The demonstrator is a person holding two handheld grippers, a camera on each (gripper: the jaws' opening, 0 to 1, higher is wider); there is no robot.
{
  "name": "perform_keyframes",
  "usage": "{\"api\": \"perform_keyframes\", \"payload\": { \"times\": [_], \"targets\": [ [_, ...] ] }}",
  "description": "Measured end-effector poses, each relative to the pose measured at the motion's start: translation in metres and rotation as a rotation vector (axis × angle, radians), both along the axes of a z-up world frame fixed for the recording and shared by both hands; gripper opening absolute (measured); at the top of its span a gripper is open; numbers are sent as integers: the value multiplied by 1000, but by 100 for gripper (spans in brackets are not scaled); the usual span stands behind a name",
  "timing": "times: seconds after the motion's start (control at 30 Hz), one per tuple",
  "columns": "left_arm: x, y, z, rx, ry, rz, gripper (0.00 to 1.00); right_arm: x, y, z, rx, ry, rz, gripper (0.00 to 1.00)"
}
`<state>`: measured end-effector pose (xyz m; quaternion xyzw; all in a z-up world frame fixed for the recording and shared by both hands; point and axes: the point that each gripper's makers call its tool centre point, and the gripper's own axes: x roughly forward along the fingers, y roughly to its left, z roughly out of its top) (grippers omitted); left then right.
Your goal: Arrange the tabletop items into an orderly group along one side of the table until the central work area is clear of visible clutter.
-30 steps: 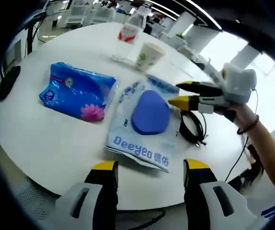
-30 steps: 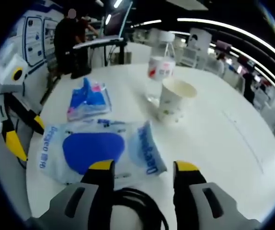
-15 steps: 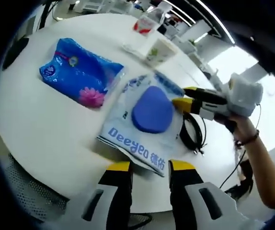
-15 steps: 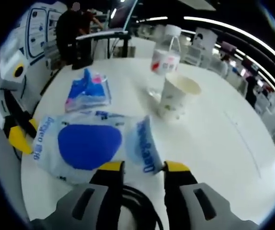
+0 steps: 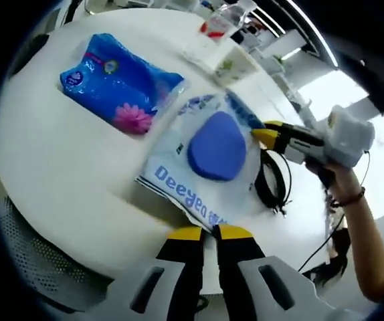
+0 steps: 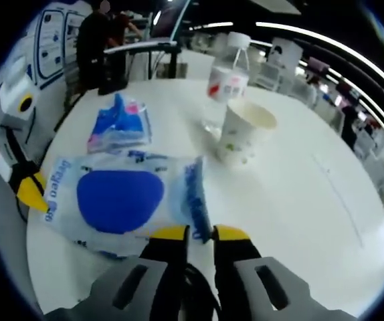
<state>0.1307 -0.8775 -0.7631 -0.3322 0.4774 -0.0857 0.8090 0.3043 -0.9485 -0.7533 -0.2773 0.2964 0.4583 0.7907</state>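
Observation:
A white Deeyeo wipes pack (image 5: 213,144) with a blue oval lid lies on the round white table (image 5: 58,174). My left gripper (image 5: 209,233) is shut on its near edge. At the pack's far edge my right gripper (image 5: 264,131) comes in from the right, jaws together. In the right gripper view the same wipes pack (image 6: 122,197) lies just ahead, and my right gripper (image 6: 199,233) pinches its near edge. My left gripper (image 6: 26,187) shows at the pack's left end. A blue tissue pack (image 5: 122,83) lies beyond the wipes.
A paper cup (image 6: 242,134) and a clear bottle (image 6: 229,77) with a red label stand together further along the table (image 6: 299,194). A coiled black cable (image 5: 272,184) lies by the wipes pack. A person's arm (image 5: 359,221) holds the right gripper. People and desks stand behind.
Both grippers have gone from wide open to shut, each closing in on an opposite edge of the wipes pack. The views have shifted closer to the pack.

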Motion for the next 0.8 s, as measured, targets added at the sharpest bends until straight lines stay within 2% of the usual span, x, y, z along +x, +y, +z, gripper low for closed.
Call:
{"api": "perform_keyframes", "payload": {
  "times": [0.4,0.8],
  "targets": [
    [0,3,9,-57,9,42,2,-5,-5,6,31,30,-15,0],
    [3,12,21,-60,-31,60,1,-17,-21,23,63,-8,-46,0]
  ]
}}
